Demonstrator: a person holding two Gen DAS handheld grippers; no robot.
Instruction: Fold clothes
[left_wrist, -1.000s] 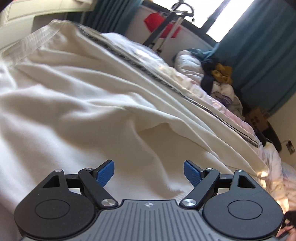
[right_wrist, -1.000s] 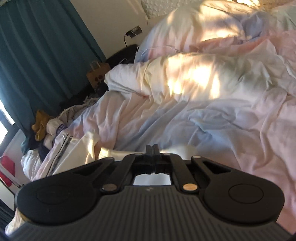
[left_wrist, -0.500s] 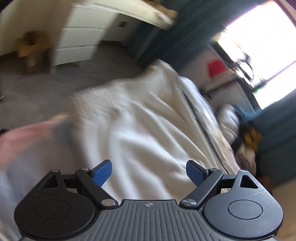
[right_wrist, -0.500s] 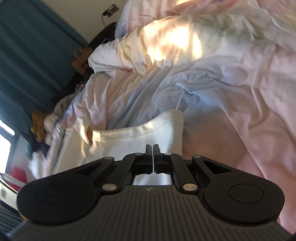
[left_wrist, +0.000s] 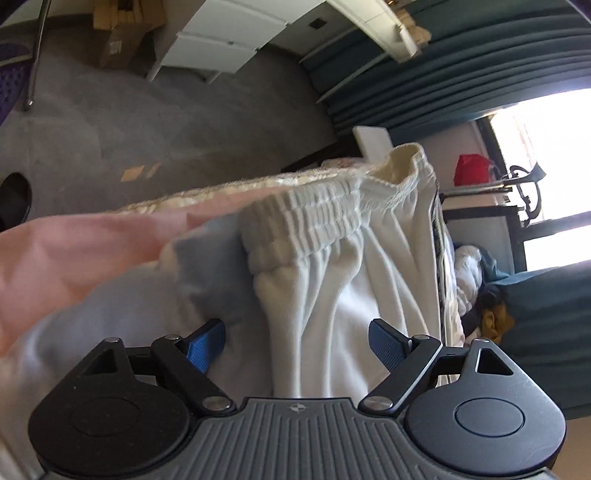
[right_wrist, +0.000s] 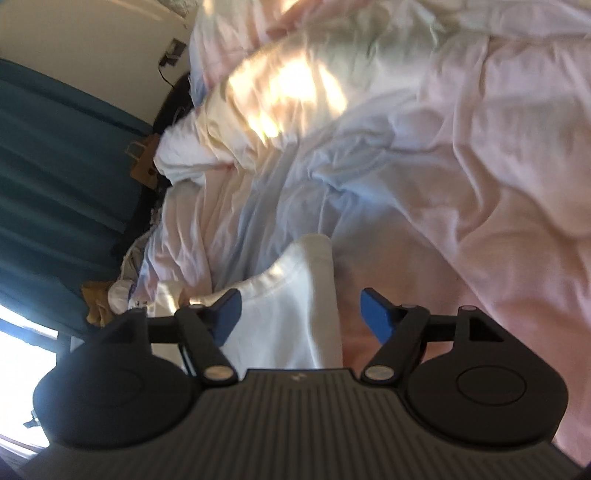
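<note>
A rumpled pink and pale blue duvet covers the bed. On it lie white trousers, their elastic waistband at the bed's edge above the grey carpet; a white folded end rests on the bedding in the right wrist view. The left gripper hangs spread wide above the cloth below the waistband, pinching nothing. The right gripper has just been opening; the folded end lies between its 2 jaws, released.
</note>
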